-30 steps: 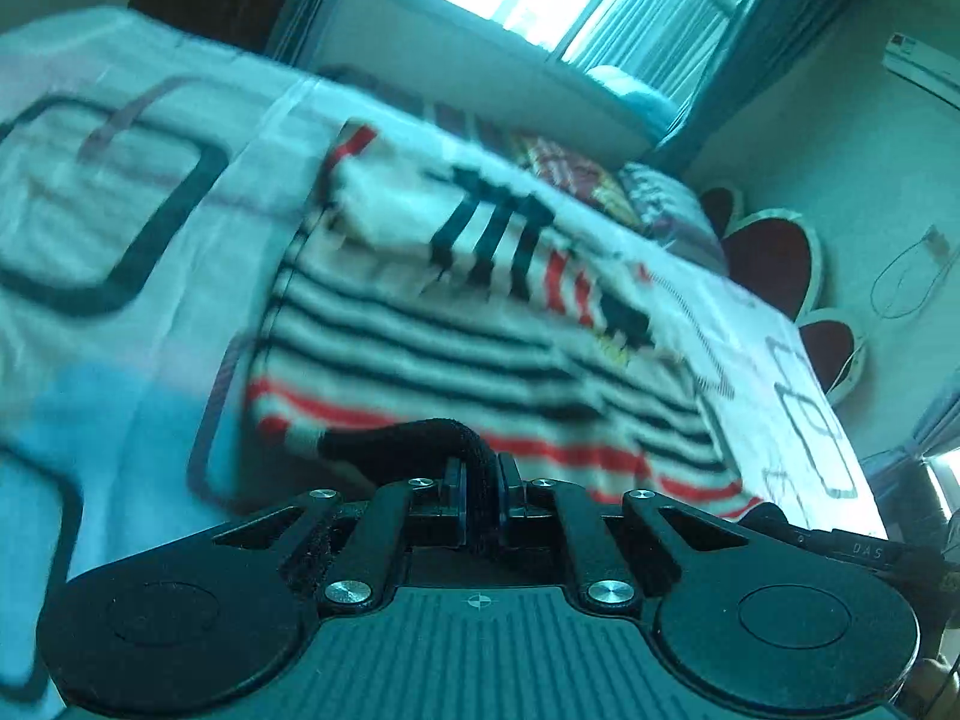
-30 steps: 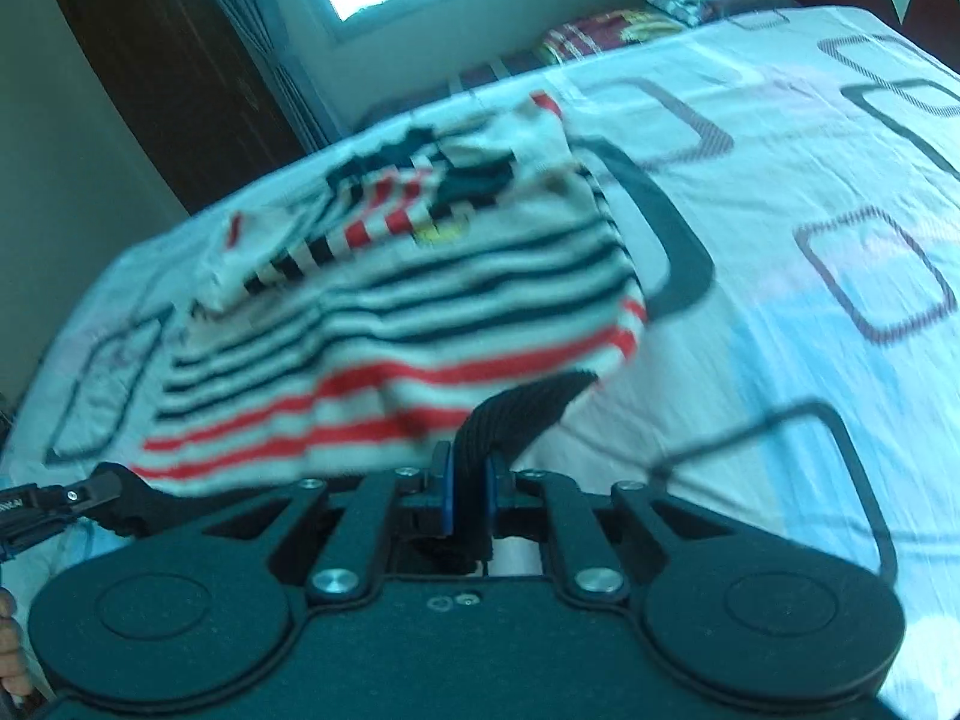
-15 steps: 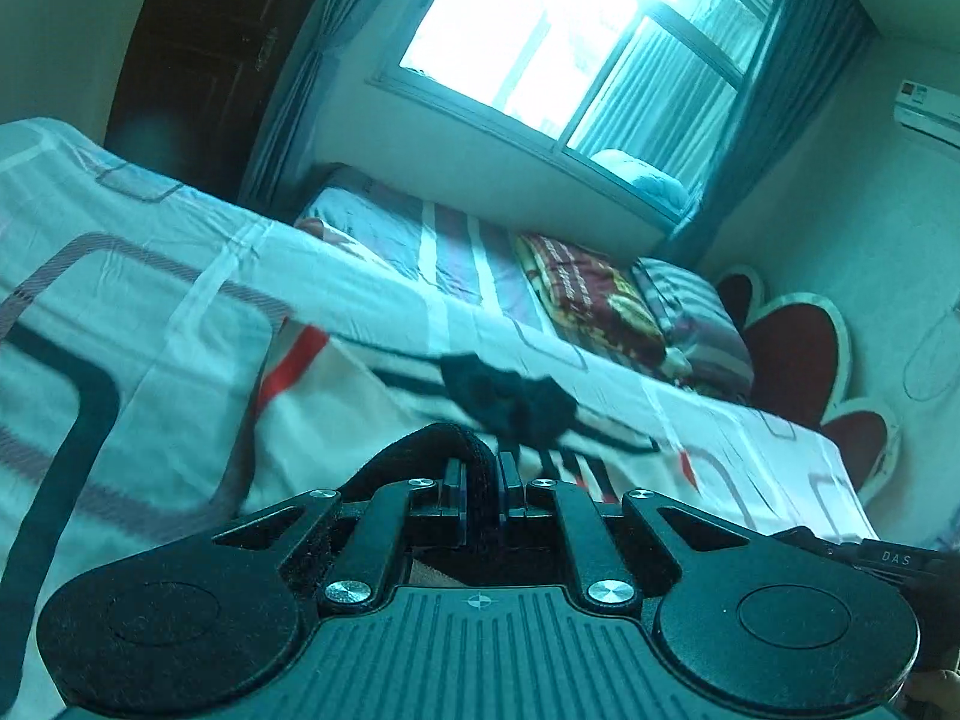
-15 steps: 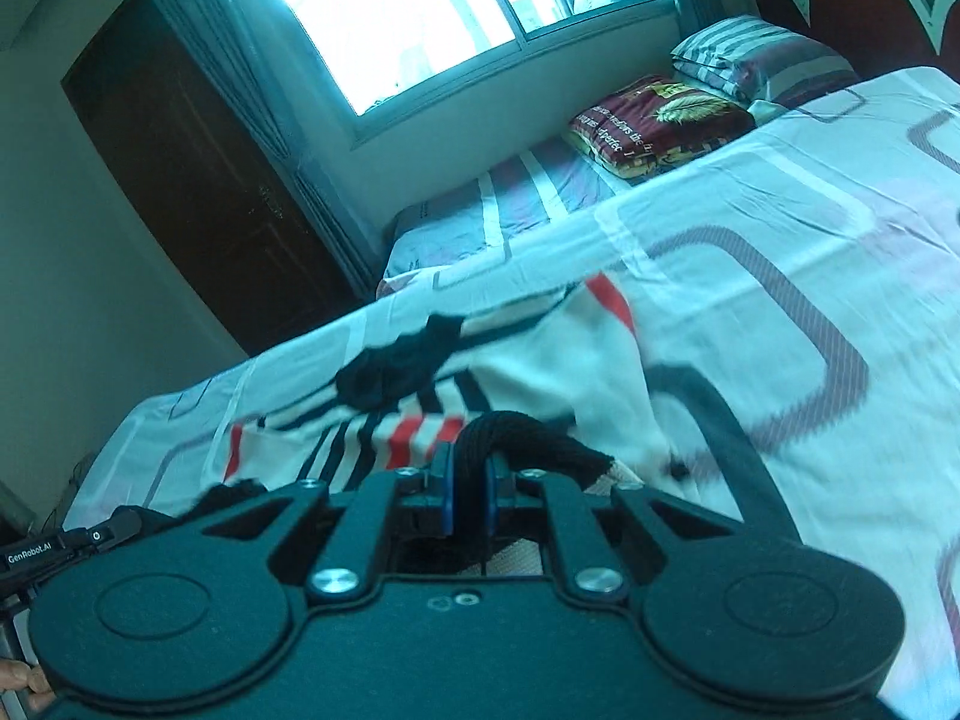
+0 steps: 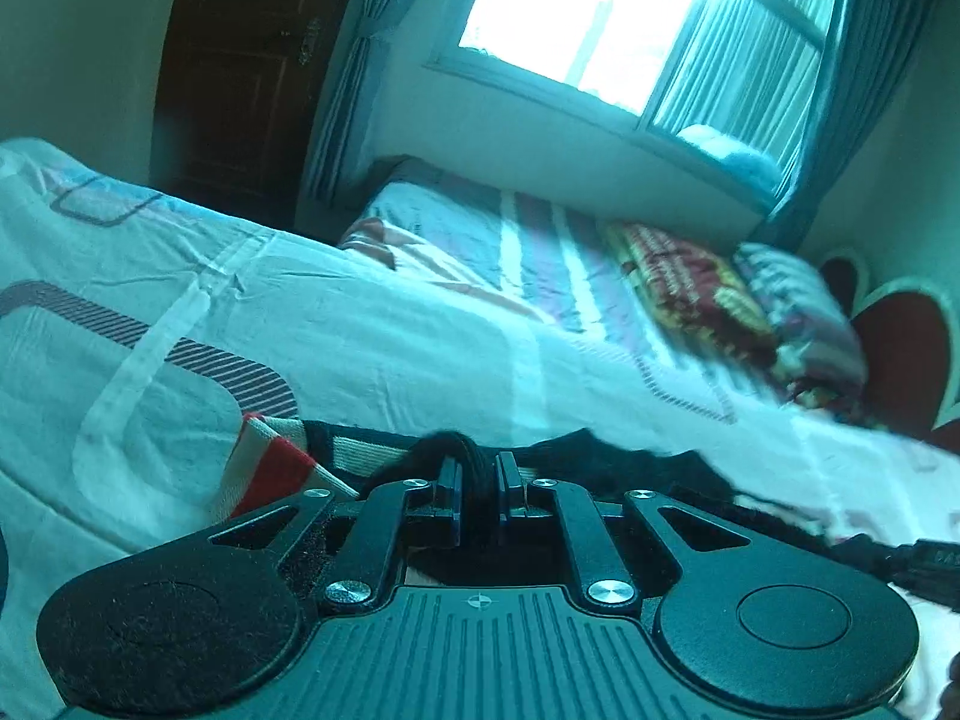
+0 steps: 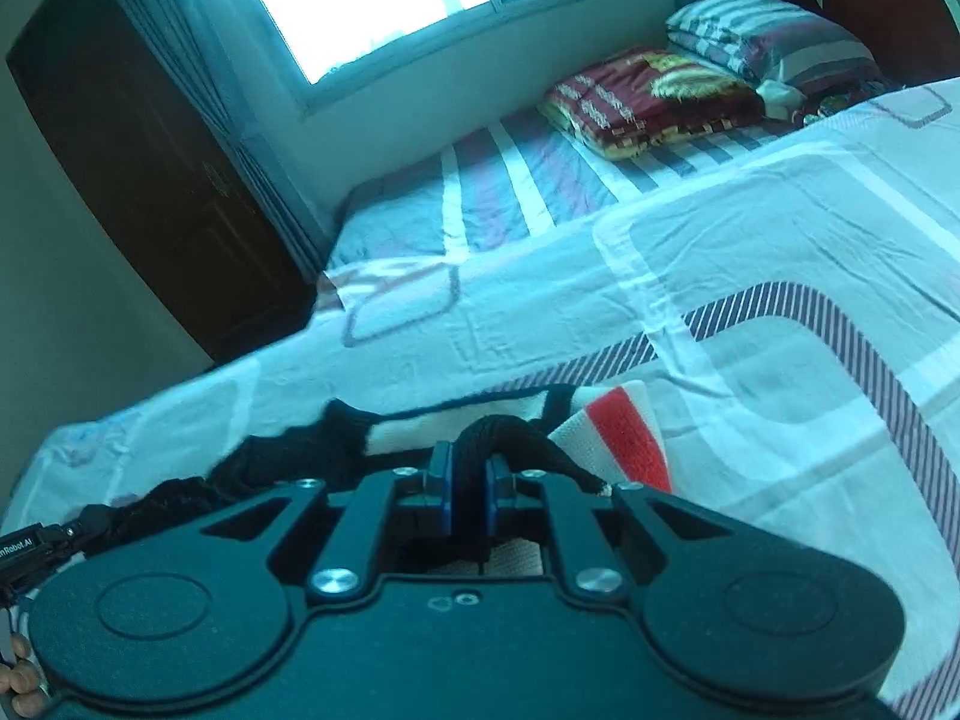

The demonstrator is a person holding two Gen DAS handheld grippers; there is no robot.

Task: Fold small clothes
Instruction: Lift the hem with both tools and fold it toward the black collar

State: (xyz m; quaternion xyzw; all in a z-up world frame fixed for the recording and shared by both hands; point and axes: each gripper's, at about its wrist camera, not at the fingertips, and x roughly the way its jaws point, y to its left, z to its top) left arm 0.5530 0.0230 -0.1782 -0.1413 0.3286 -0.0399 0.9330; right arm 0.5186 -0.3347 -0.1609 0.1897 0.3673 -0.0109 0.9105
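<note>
**Both grippers low at the bed, each pinching the garment's dark edge**

Since a second ago, when the striped garment was spread wide ahead of both cameras, both views have dropped close to the bedsheet and only a thin strip of the cloth shows beyond the fingers.

On the left gripper [image 5: 478, 483] the jaws are closed tight on a bunched black edge of the striped garment [image 5: 273, 468], which rises as a small hump between the fingers. On the right gripper [image 6: 466, 489] the jaws are likewise clamped on a loop of the same black edge, arching over the fingertips.

Just beyond the left gripper, a red-and-cream striped corner lies to its left on the sheet, and dark cloth runs off to the right, blurred. In the right wrist view the garment [image 6: 624, 426] shows a red-and-white corner just right of the jaws and dark fabric trailing left toward the other gripper's body at the frame edge.

The garment rests on the bedsheet [image 5: 372, 324], white with rounded striped rectangles. Farther off are a striped blanket [image 6: 510, 192], a red patterned pillow [image 6: 648, 96], a striped pillow [image 6: 762, 36], a bright window [image 5: 600, 18] with curtains, and a dark wooden door [image 6: 138, 138].
</note>
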